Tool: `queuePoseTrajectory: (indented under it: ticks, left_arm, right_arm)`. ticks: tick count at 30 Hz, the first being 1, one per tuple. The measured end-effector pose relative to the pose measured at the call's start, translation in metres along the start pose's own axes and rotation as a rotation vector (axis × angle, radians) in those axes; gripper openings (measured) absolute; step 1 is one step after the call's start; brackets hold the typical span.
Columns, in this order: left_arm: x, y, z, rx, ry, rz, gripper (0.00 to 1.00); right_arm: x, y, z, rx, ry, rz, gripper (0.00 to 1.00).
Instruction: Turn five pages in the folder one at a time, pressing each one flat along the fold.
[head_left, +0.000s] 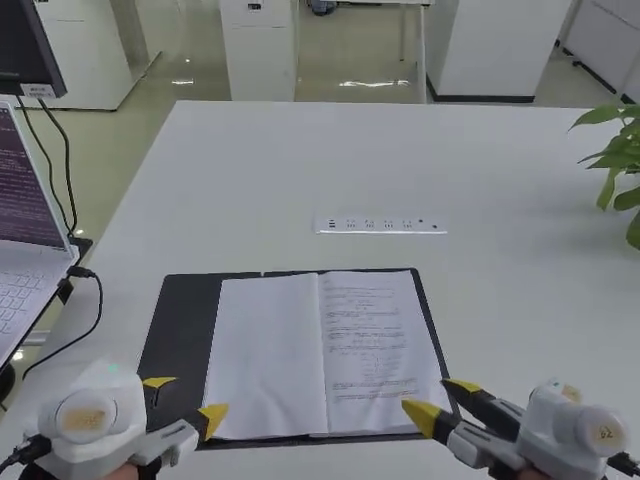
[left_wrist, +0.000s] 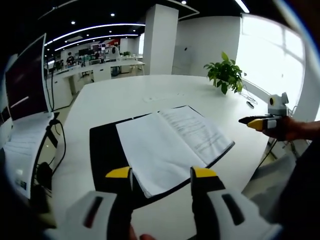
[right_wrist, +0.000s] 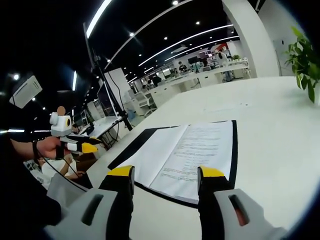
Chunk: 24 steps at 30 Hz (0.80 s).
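Lower left of head view: yellow-tipped left tongs (head_left: 187, 399), spread apart, empty, by near corner of open black paper-filled folder (head_left: 180, 330). Lower right: right tongs (head_left: 440, 399), likewise spread, at opposite corner. Folder flat on white surface (head_left: 520, 300), lower centre. Farther up, long white power strip (head_left: 380, 225).

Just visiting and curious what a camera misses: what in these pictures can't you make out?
Print on the right page of the folder: too small and blurred to read, head view.
Laptop: cut off by the head view's left edge.
Plant: cut off by the head view's right edge.
Power strip markings: too small, head view.
Pages under the blank left page: hidden by it, count unknown.
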<state>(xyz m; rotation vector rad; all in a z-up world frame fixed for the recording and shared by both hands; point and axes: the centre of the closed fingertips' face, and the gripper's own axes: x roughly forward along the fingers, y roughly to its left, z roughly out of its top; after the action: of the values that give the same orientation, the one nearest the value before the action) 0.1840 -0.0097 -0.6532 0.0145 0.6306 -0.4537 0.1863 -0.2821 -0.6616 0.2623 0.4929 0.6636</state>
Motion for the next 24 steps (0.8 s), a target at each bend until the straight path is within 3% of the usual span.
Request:
queuePoseTrajectory:
  ticks: [6, 12, 24]
  left_arm:
    - [-0.004, 0.002, 0.001, -0.006, -0.005, 0.007, 0.51]
    - [-0.011, 0.001, 0.003, -0.007, -0.017, 0.009, 0.56]
    - [-0.013, 0.001, -0.007, -0.025, -0.001, 0.020, 0.60]
  right_arm:
    - [-0.005, 0.000, -0.004, -0.041, 0.034, -0.005, 0.53]
    - [-0.008, -0.001, -0.002, -0.023, 0.017, -0.007, 0.55]
    - [-0.017, -0.006, -0.009, -0.004, 0.011, -0.031, 0.58]
